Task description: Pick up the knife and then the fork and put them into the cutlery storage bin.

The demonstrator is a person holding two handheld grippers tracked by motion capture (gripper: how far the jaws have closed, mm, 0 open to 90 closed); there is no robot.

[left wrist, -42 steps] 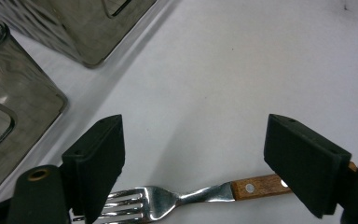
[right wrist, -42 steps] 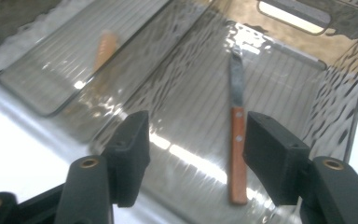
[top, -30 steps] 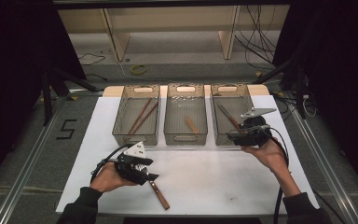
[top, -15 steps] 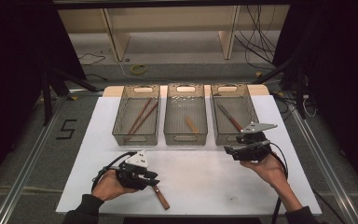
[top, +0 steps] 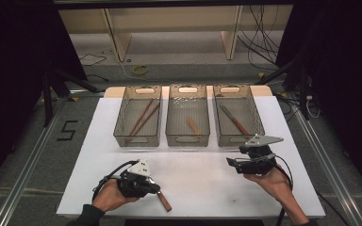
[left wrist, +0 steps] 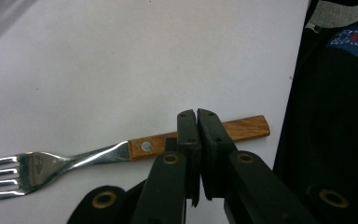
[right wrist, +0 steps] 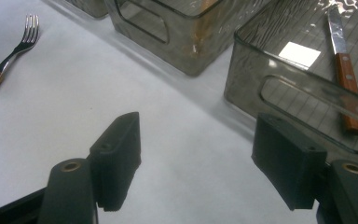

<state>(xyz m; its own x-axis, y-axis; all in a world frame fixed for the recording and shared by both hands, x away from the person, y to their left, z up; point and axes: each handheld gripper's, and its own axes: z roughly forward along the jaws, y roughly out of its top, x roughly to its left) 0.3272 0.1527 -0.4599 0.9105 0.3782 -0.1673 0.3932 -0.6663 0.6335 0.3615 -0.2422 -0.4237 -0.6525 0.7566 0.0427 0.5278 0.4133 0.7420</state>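
The left claw (top: 152,187) sits low over the near part of the white tabletop (top: 198,169), held from behind by the person's left hand (top: 107,197), whose forearm comes in from the bottom edge; the claw lies nearly level and points toward the right of the high view. Its jaws have just been closing and now stand pressed together, and in the left gripper view their tips sit at the near edge of the wooden handle of the fork (left wrist: 121,154); whether they pinch the handle or only rest in front of it cannot be told. The fork lies flat on the tabletop near its front edge, steel tines pointing to the left of that view, the brown end of its handle sticking out just past the claw in the high view. The right claw (top: 232,163) is held by the right hand (top: 274,181) above the tabletop, just in front of the right-hand bin (top: 238,121), pointing toward the left of the high view. Its jaws have been opening and stand wide apart with nothing between them. A wooden-handled knife (right wrist: 344,65) lies in that bin, chopsticks (top: 142,117) in the left bin (top: 138,123), and a small wooden piece (top: 193,125) in the middle bin (top: 187,120).
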